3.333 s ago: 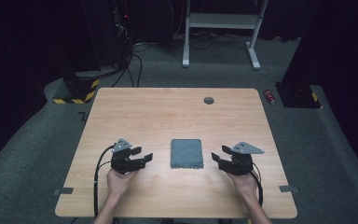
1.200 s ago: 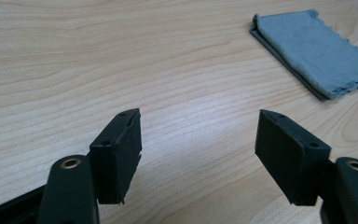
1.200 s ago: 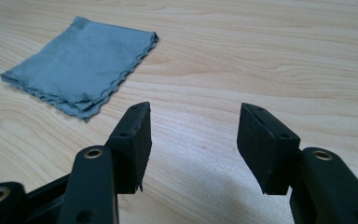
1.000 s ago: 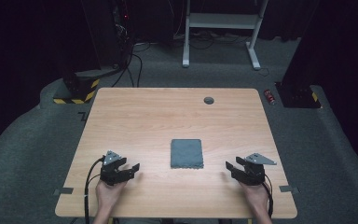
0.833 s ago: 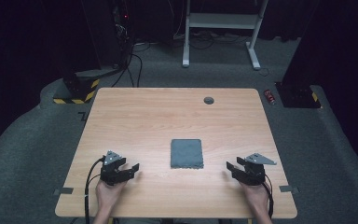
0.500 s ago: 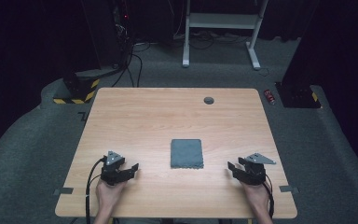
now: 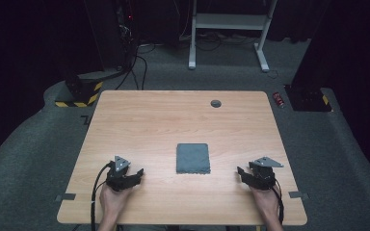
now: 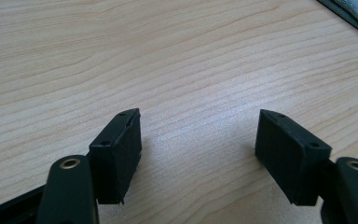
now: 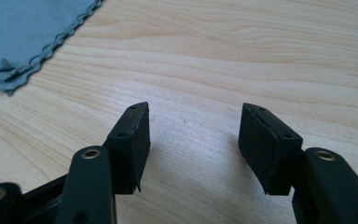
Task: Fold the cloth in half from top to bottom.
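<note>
From above, my left gripper and right gripper rest near the desk's front edge, the folded cloth between them; dark carpet surrounds it. Along my left fingers, spread over bare wood. Along my right, spread too, cloth beyond.

Table is light wood w/ wavy brown grain lines. Cloth is grey-blue, fine woven dot texture, scalloped edge up close. Both grippers, left & right, are plain black w/ a grey plate on top. Carpet's dark grey; yellow/black hazard stripes at back left.
</note>
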The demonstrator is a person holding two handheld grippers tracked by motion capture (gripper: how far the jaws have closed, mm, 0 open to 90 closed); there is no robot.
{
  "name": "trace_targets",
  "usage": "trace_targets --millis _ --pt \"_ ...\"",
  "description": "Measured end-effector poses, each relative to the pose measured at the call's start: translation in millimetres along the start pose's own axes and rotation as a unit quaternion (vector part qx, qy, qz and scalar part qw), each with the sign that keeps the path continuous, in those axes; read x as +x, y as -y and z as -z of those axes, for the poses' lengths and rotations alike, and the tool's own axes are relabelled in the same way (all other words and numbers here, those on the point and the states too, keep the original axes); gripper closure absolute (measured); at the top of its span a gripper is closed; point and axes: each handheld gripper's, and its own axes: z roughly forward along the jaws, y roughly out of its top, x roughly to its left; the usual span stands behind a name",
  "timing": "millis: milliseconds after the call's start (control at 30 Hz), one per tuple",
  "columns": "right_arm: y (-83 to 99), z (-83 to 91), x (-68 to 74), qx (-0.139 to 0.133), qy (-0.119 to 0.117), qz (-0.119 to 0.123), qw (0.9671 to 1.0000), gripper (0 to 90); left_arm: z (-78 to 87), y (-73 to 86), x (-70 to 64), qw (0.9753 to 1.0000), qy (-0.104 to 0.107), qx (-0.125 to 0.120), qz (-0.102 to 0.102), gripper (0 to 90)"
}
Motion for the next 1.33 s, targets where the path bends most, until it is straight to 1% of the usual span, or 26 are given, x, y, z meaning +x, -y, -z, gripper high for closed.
trace_targets --millis 67,233,467,733,1333 --pt "-0.4 -1.2 0.7 0.007 0.003 0.003 1.0000 42.6 -0.2 -0.1 -0.4 1.0000 0.000 0.000 0.001 30.9" --pt "-0.7 -2.0 4.8 0.011 0.016 0.019 0.9996 41.7 -0.5 -0.2 -0.9 1.0000 0.000 0.001 0.002 29.7" --pt "-0.8 -2.6 5.5 0.013 0.017 0.015 0.9997 38.1 -0.4 -0.2 -1.8 1.0000 -0.001 0.002 0.001 28.1" --pt "-0.9 -2.7 5.7 0.014 0.018 0.014 0.9996 37.5 -0.5 -0.1 -1.4 1.0000 0.002 0.001 0.001 27.2" --pt "-0.9 -2.8 5.8 0.014 0.017 0.015 0.9996 36.8 -0.6 -0.2 -2.1 1.0000 0.001 0.002 0.001 27.1"
